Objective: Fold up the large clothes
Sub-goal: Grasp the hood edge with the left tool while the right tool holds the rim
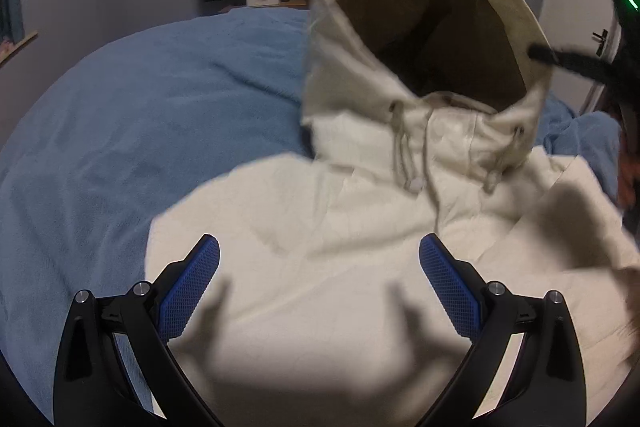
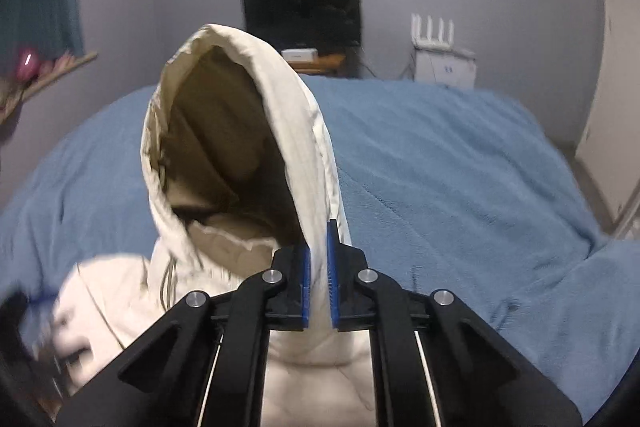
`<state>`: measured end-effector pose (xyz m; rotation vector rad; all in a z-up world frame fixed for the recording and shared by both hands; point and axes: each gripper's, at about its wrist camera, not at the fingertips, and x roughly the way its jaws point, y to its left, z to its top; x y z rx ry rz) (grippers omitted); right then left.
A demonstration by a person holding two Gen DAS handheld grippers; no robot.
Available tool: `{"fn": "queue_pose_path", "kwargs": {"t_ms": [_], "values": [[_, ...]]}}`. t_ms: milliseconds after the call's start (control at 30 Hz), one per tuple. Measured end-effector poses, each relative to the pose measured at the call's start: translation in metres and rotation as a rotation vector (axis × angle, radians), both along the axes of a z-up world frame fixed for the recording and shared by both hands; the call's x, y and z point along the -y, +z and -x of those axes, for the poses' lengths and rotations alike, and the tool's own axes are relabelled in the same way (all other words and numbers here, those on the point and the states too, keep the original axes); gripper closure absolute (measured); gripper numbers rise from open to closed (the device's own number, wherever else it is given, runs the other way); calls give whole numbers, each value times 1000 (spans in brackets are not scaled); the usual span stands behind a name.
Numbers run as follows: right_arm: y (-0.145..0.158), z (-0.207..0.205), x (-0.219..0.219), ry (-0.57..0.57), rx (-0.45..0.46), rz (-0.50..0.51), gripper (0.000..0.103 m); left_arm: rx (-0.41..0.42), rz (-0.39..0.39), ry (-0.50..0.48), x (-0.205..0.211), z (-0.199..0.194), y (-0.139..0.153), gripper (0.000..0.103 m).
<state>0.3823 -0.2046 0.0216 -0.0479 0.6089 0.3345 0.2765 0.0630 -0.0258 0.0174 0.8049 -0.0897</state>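
- cream hooded jacket lies on the blue blanket, its hood lifted upright; the lower body is cut off by both views.
- right gripper is clenched on the hood's edge, fabric pinched between the blue pads.
- left gripper hangs released over the jacket's chest, nothing between its fingers.
- white box by the wall carries a small blue mark, perhaps a logo, too blurred to read.
- dark screen shows nothing legible.
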Motion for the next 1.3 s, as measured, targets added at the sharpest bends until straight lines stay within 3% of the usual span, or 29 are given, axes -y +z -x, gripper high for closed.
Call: {"fn": "queue_pose_path", "kwargs": {"t_ms": [133, 267, 400, 467, 600, 667, 833, 1000, 1300], "values": [[-1, 25, 0, 34, 40, 29, 98, 113, -102, -26, 21, -42, 38, 7], [-8, 43, -1, 51, 73, 66, 98, 165, -192, 29, 32, -78, 53, 7], [-16, 48, 5, 56, 64, 49, 98, 93, -167, 69, 24, -116, 51, 39], [-19, 47, 10, 51, 55, 26, 98, 72, -156, 86, 19, -126, 49, 48], [-21, 46, 15, 50, 44, -6, 98, 15, -111, 70, 13, -141, 43, 90], [-20, 47, 16, 49, 44, -13, 98, 15, -124, 65, 14, -141, 43, 96], [-21, 47, 26, 28, 40, -56, 98, 65, -113, 29, 12, -111, 55, 99], [-17, 55, 32, 21, 48, -87, 98, 127, -165, -59, 23, -53, 68, 100], [8, 119, 47, 72, 71, -126, 98, 193, -67, -137, 18, 66, 90, 100]]}}
